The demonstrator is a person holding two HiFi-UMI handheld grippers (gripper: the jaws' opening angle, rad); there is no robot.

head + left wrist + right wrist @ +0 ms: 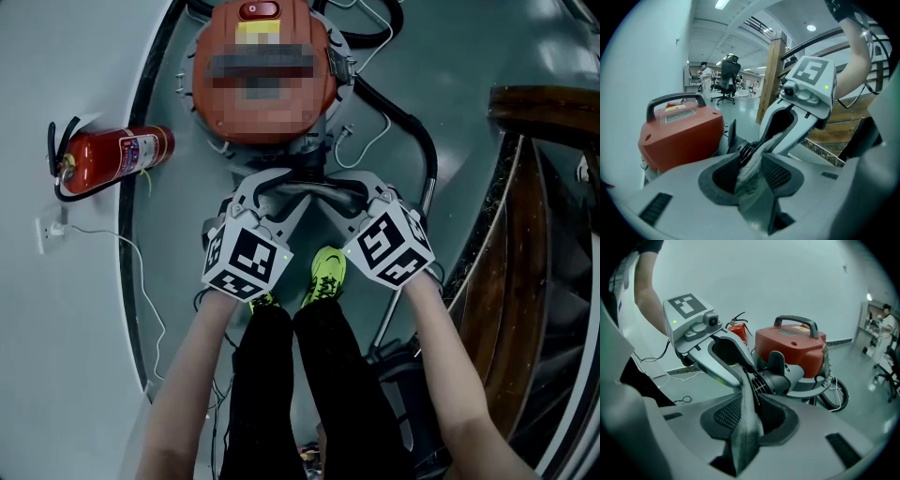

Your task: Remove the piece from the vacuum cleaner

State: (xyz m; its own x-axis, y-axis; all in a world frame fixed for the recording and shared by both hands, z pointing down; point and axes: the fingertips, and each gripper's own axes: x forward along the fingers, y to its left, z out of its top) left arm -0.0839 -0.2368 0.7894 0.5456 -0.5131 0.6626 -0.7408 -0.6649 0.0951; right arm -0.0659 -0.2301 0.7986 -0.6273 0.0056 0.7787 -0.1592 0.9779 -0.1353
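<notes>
Looking down in the head view, the person is standing before the orange vacuum cleaner (262,70) and is holding both tools at its front inlet. There the dark piece (309,192) is projecting toward the yellow-green shoes (326,272). The left gripper (255,192) and right gripper (364,192) are meeting on it from opposite sides, each taking one flank of the same part. A fire extinguisher (112,155) is lying on the floor to the left, well apart.

Left gripper view: the piece (752,161) is showing as a grey, flattened length running edge-on between the jaws. It is ending at a black ribbed collar (743,150) on the vacuum cleaner. The jaws are standing partly apart. One pad is lying against the piece and a dark gap is showing on the other side, so no firm hold is evident.

Right gripper view: the piece (746,427) is passing between narrower jaws, and both pads are appearing to press on it. It is still sitting in the collar (771,380). The two-sided grip is probably preparing a straight pull away from the inlet.
</notes>
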